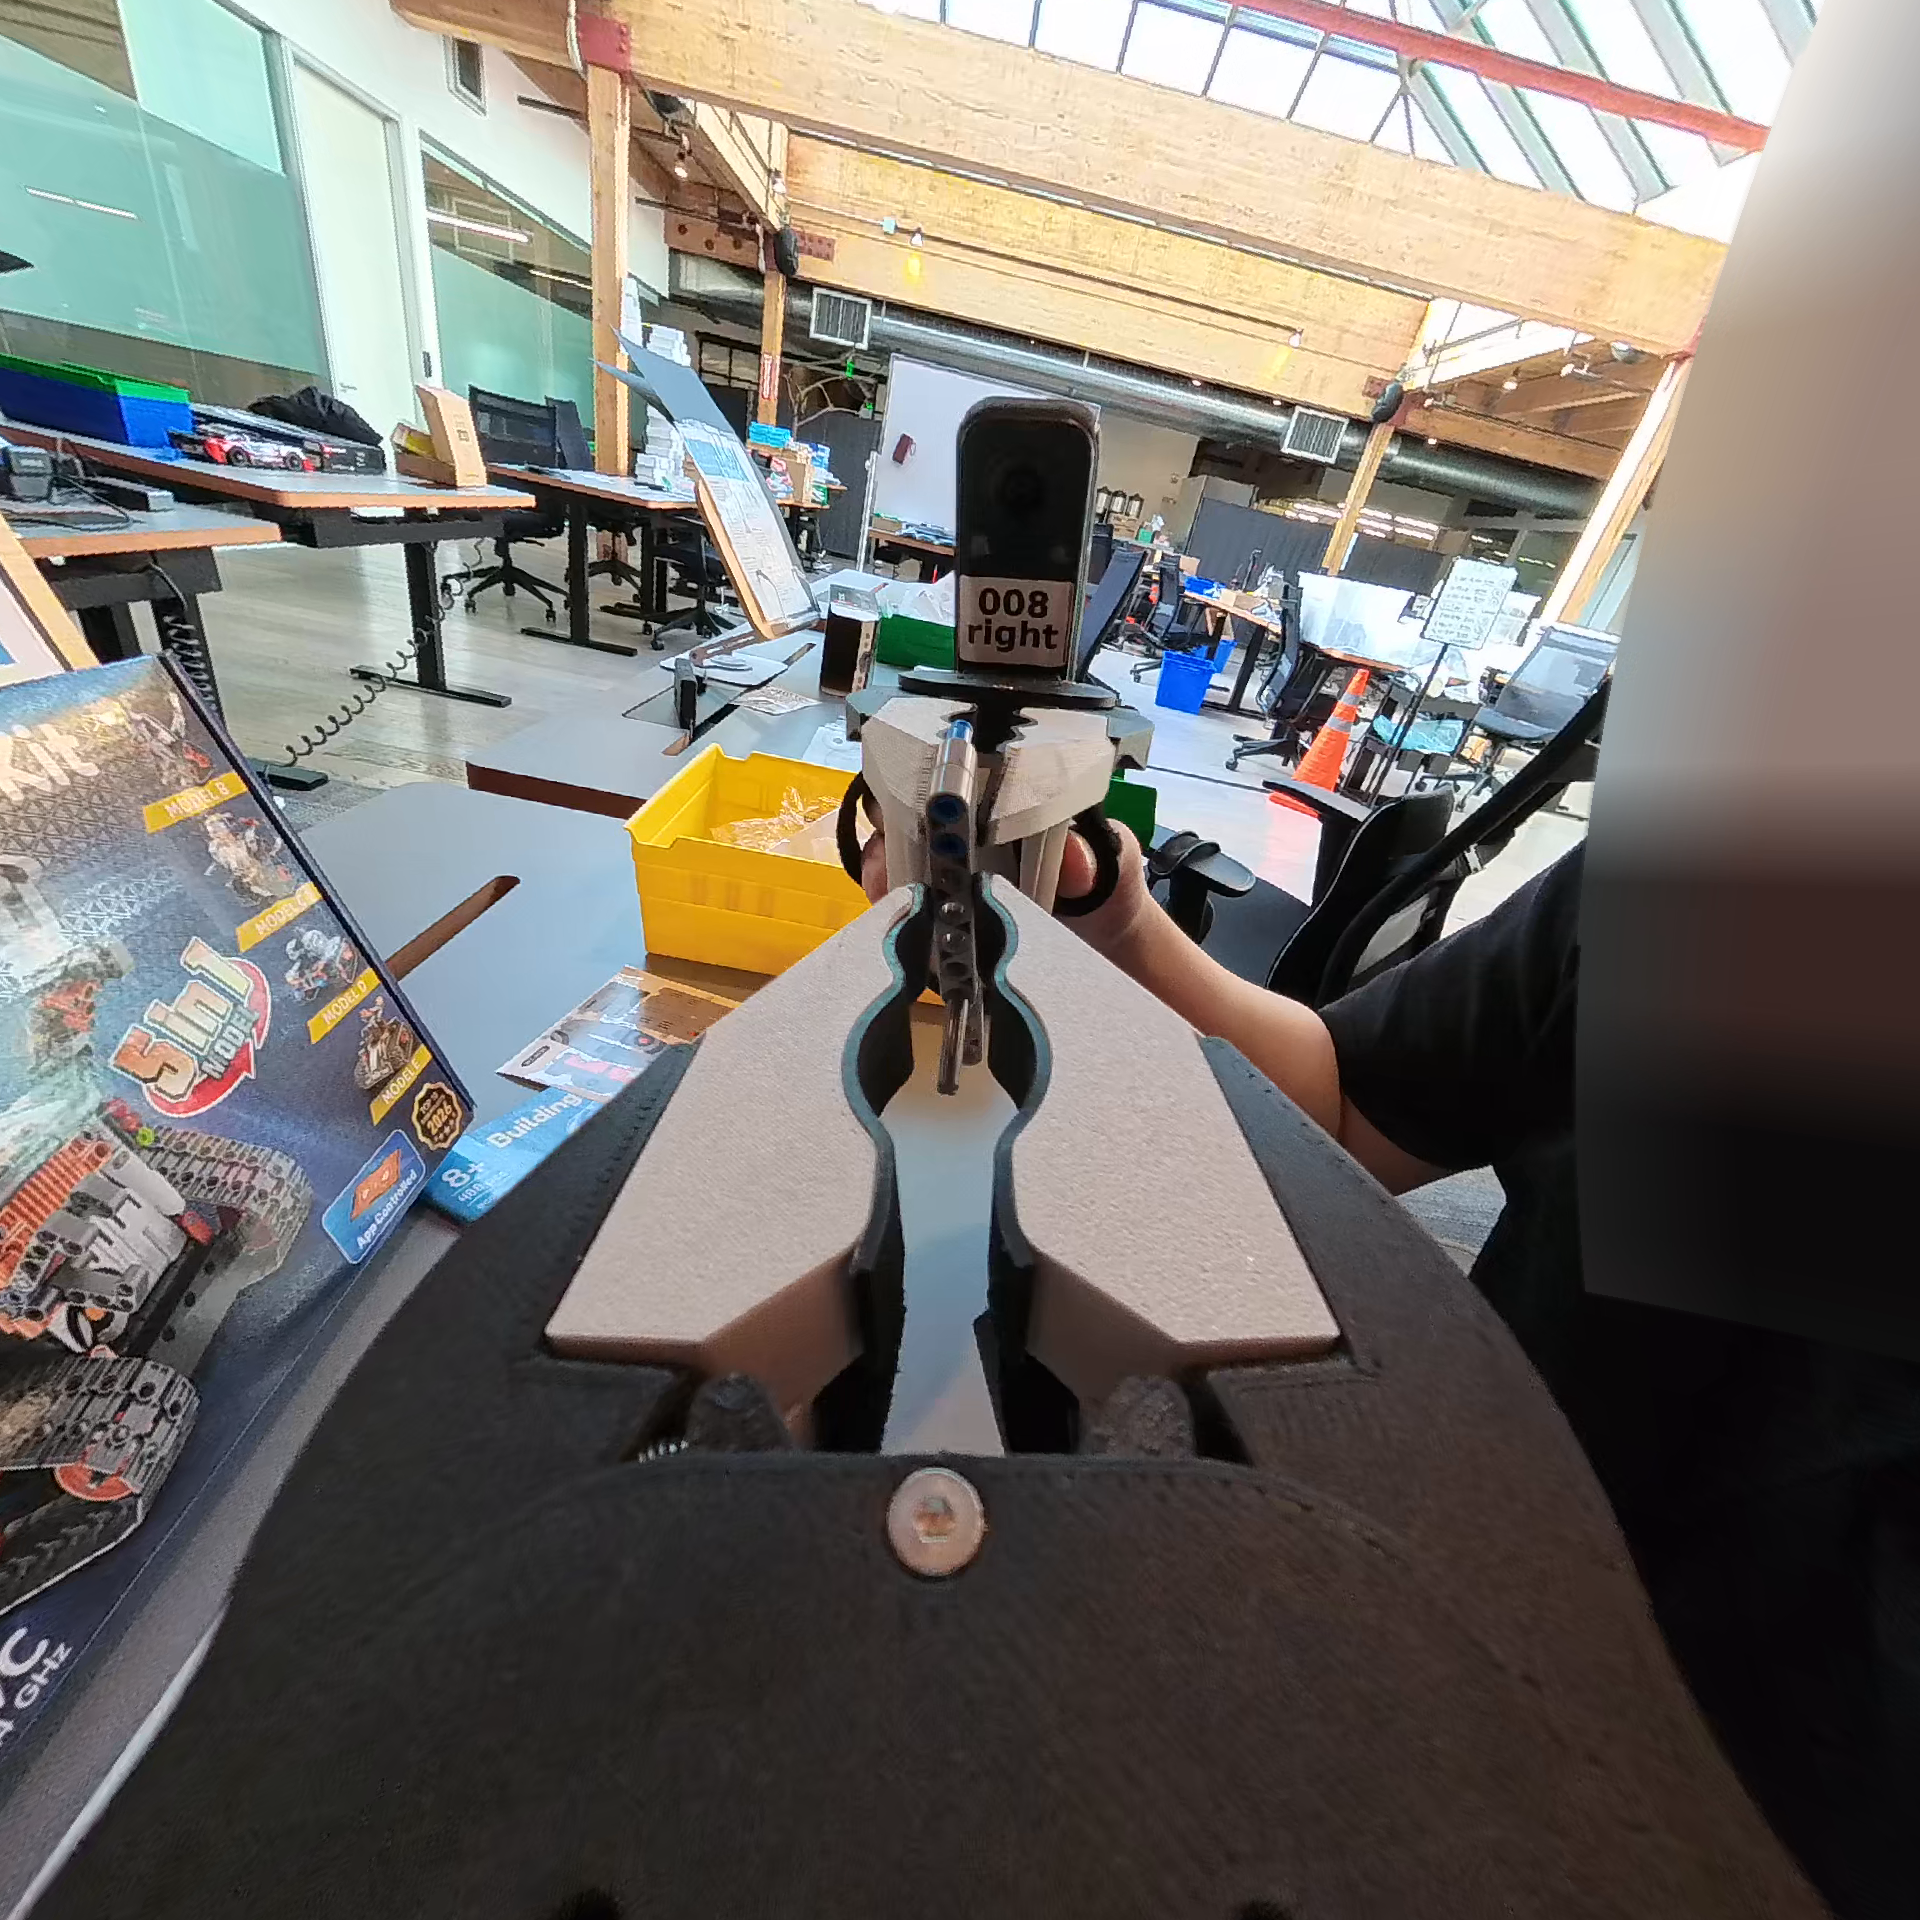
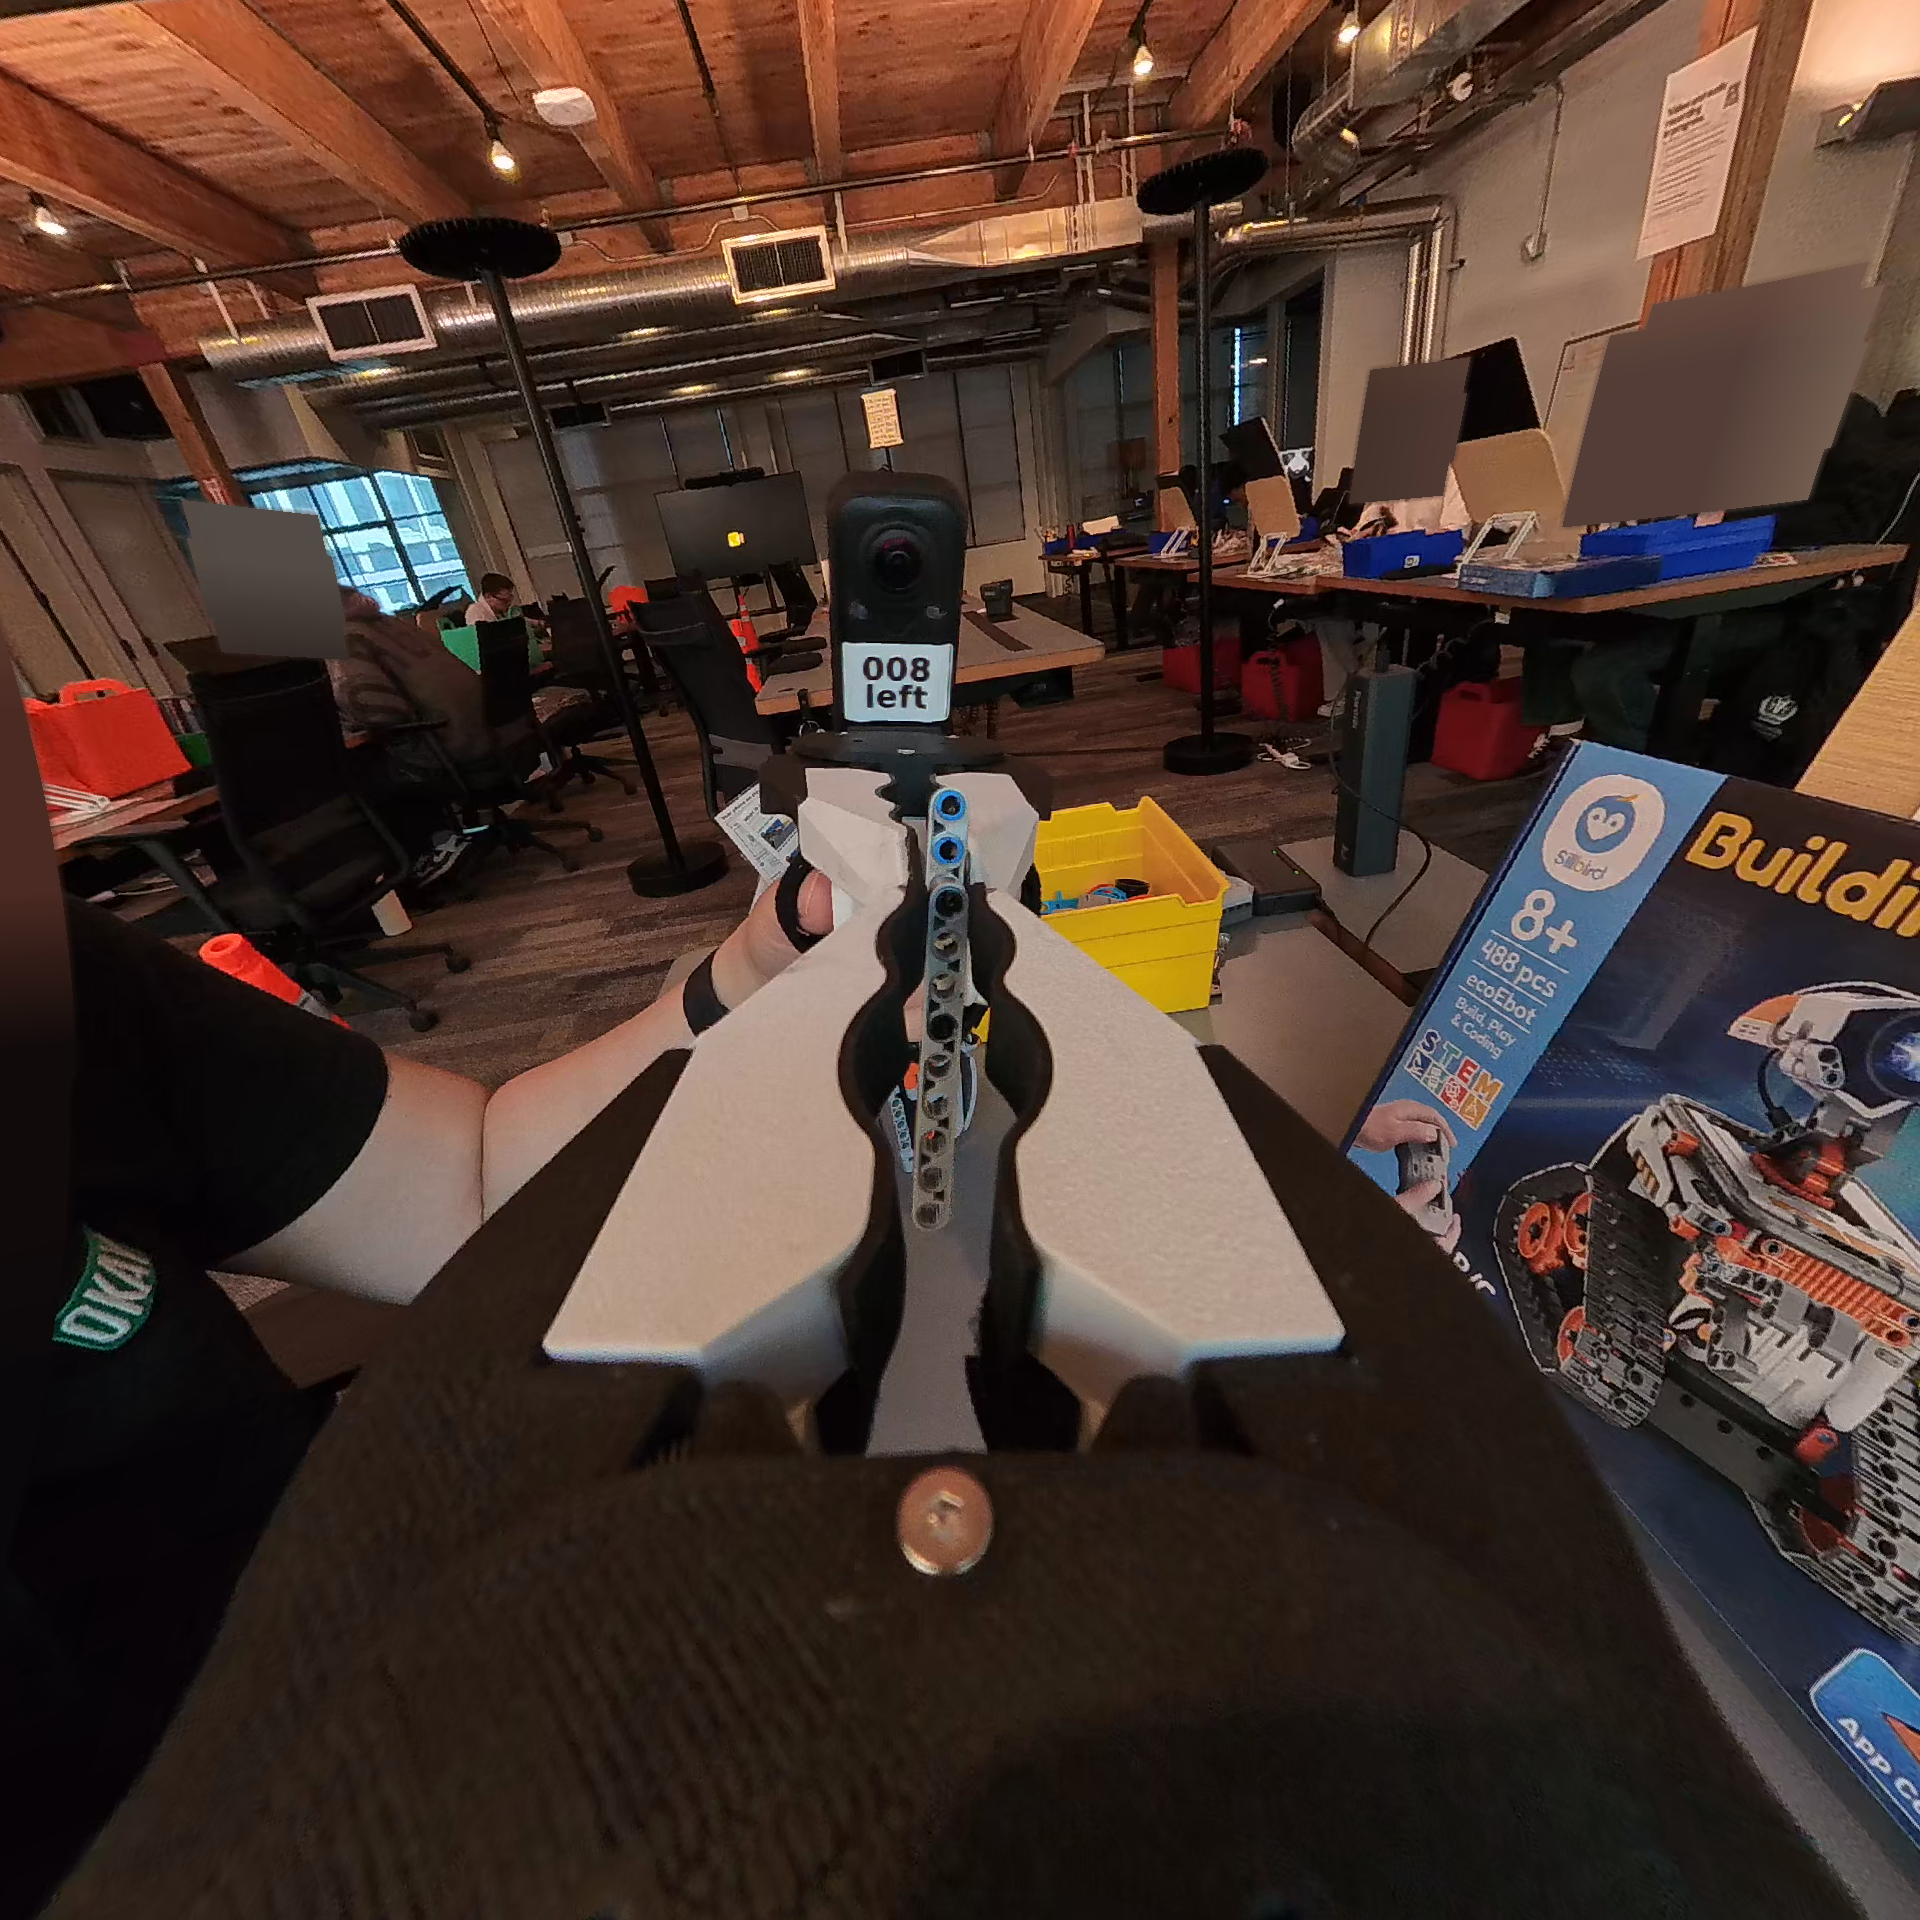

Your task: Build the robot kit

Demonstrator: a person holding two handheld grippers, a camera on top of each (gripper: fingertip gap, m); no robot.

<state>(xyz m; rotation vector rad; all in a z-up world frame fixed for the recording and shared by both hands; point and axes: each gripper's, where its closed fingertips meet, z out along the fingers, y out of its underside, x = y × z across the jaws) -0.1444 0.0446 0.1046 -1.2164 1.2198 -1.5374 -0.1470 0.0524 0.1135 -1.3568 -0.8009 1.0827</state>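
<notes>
Above a grey desk: two hand-held grippers are seen pointed at each other, tip to tip, with one perforated beam caught between them.
Far left: a toy building-kit box (image 1: pixel 197 1049) is propped upright on the desk (image 1: pixel 540 935), its printed front turned toward the left gripper.
Left gripper (image 1: pixel 951 935): its white fingers (image 1: pixel 748 1122) are drawn nearly together and are clamped on the near end of the grey perforated beam (image 1: pixel 951 914).
Beam: it is held in the air between the two tools, blue pins set in its far holes; from the right wrist view it is seen as a long grey strip (image 2: pixel 940 1039) running lengthwise between the fingers.
Centre background: a yellow bin (image 1: pixel 727 873) is set on the desk behind the grippers.
Right gripper (image 2: pixel 935 935): it is likewise closed on the beam, from the opposite end.
Right: a person's forearm (image 1: pixel 1226 997) is seen behind the right gripper.
</notes>
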